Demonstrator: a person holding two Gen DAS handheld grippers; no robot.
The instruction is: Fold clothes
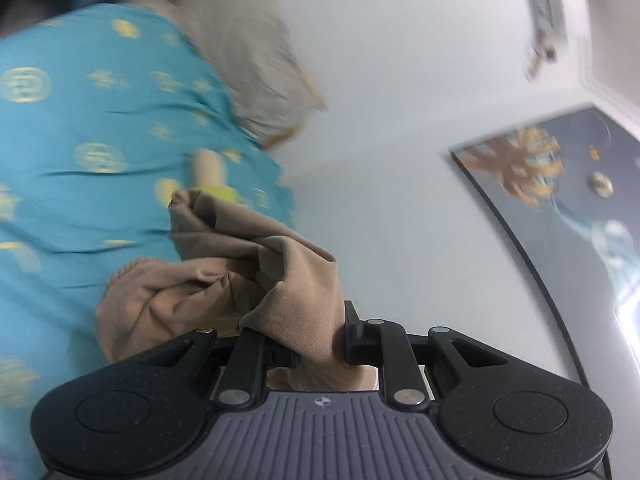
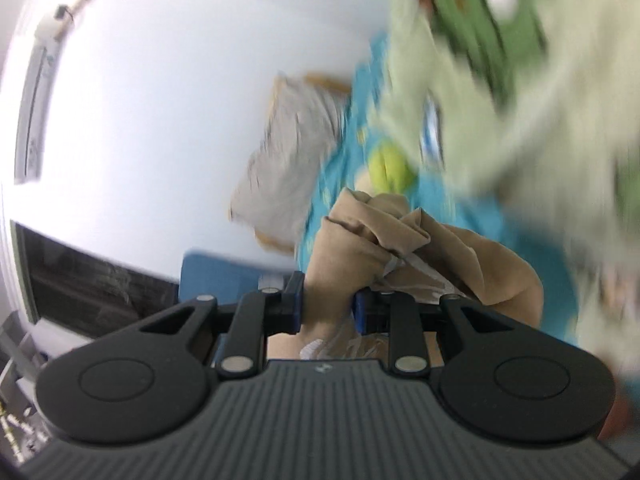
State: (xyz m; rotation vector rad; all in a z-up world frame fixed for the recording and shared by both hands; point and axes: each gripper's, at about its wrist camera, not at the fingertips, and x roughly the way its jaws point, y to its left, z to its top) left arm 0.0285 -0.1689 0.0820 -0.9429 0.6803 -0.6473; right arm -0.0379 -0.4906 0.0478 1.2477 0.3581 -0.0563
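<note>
— Nearest the lens in both views is the ribbed grey body of each tool, with only a small round emblem stamped at its centre; no lettering on it can be read. What about the left hand-held gripper (image 1: pixel 320 344)?

— Its jaws are drawn in tight on a fold of the tan garment (image 1: pixel 224 280). The cloth bunches up and away from the fingers, toward the upper left of that view, crumpled rather than flat, so its long axis cannot be told.

— And the right hand-held gripper (image 2: pixel 326 308)?

— Closed the same way, its blue-edged pads squeezing another bunch of the same tan garment (image 2: pixel 368 240), which rises straight ahead of the fingers in a wad. A whitish strip, perhaps a label, shows among the folds, but it is too blurred to read.

— So the garment is held up between the two?

— Yes, lifted in front of a bed with a turquoise bedsheet (image 1: pixel 100 128) printed with gold round motifs, and a grey pillow (image 1: pixel 248 60) at its head.

— What differs between the views?

— Only the left view shows a framed picture (image 1: pixel 560 184) with a golden leaf design on the white wall (image 1: pixel 400 80). Only the right view shows a blurred pale green cloth (image 2: pixel 520 80) on the right, a yellow-green item (image 2: pixel 390 168) on the sheet, and a dark window (image 2: pixel 92 280) lower left. Faint writing at that view's bottom left corner is illegible.
</note>
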